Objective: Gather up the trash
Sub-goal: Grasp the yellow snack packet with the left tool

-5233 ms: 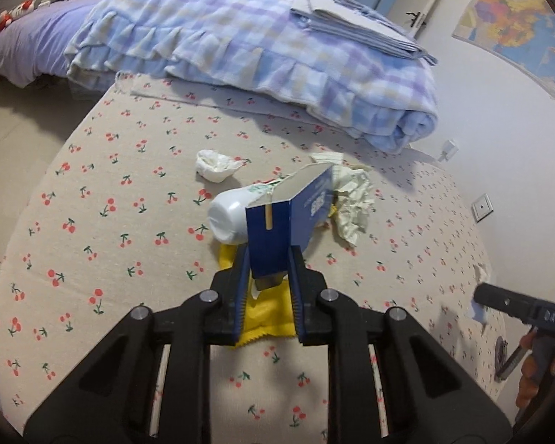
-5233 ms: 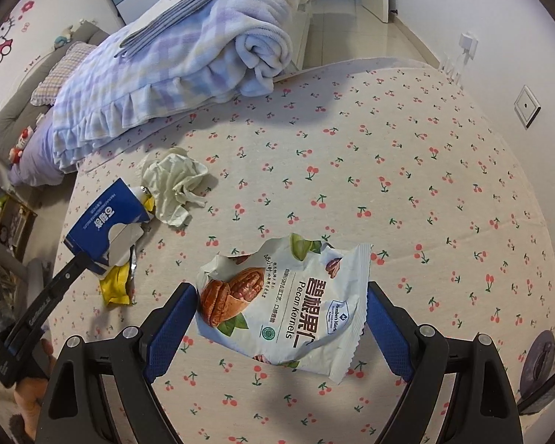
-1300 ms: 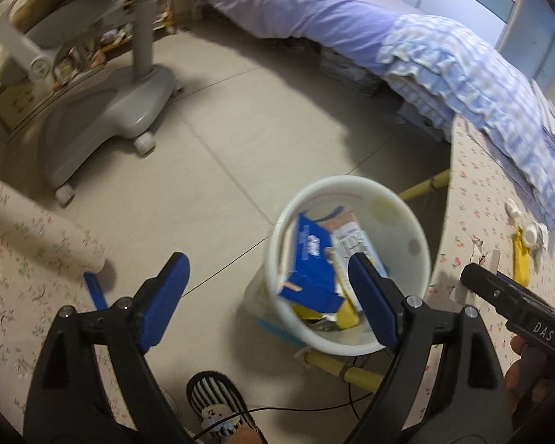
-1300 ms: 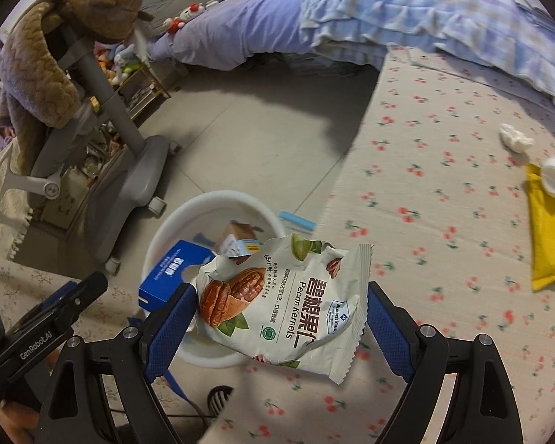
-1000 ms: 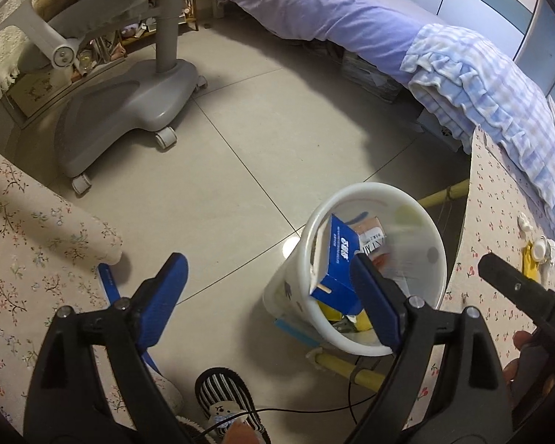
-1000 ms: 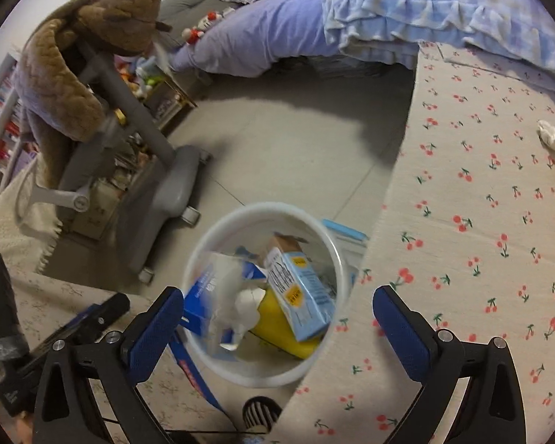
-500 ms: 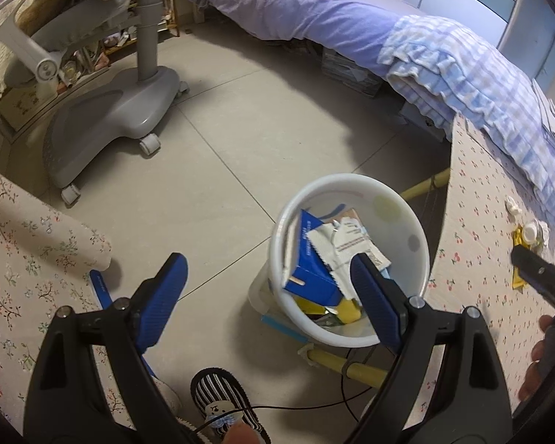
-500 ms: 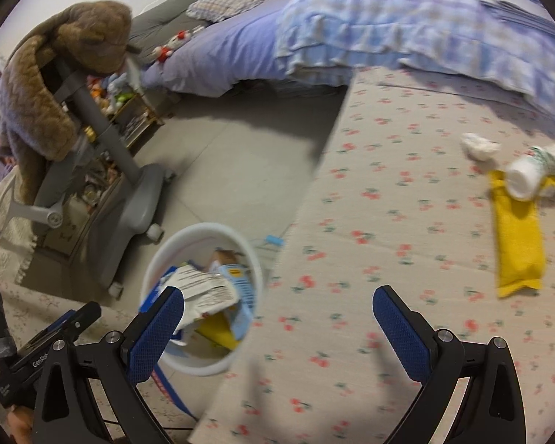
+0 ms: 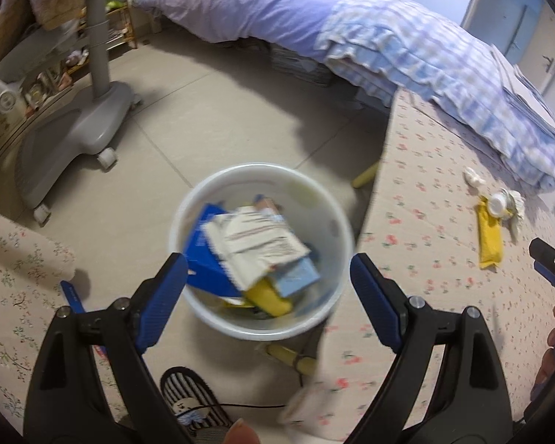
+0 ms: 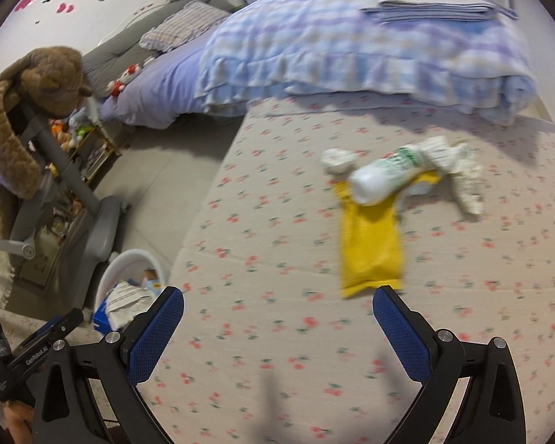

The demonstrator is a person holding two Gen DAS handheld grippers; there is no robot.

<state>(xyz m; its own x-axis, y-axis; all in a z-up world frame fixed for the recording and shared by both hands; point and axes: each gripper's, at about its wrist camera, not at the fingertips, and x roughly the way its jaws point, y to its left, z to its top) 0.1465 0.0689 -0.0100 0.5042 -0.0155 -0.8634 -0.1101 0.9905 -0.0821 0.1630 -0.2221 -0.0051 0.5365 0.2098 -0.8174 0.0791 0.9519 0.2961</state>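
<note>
Both jaws stand wide apart and empty. Tilted downward, the left gripper [image 9: 268,288] hangs over one white bin [image 9: 333,229] on the floor, which contains a blue box [image 9: 203,262] and a pale snack bag [image 9: 255,244]. Angled likewise, the right gripper [image 10: 277,325] faces the cherry-print mattress [image 10: 277,259], where one yellow packet [image 10: 370,244], one white bottle [image 10: 384,177] and two crumpled tissues [image 10: 338,159] lie farther off.

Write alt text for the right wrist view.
The open, empty right hand-held gripper points at a cherry-print bed holding a flat yellow plastic wrapper, a white plastic bottle and crumpled paper. A round white trash bin stands lower left.
</note>
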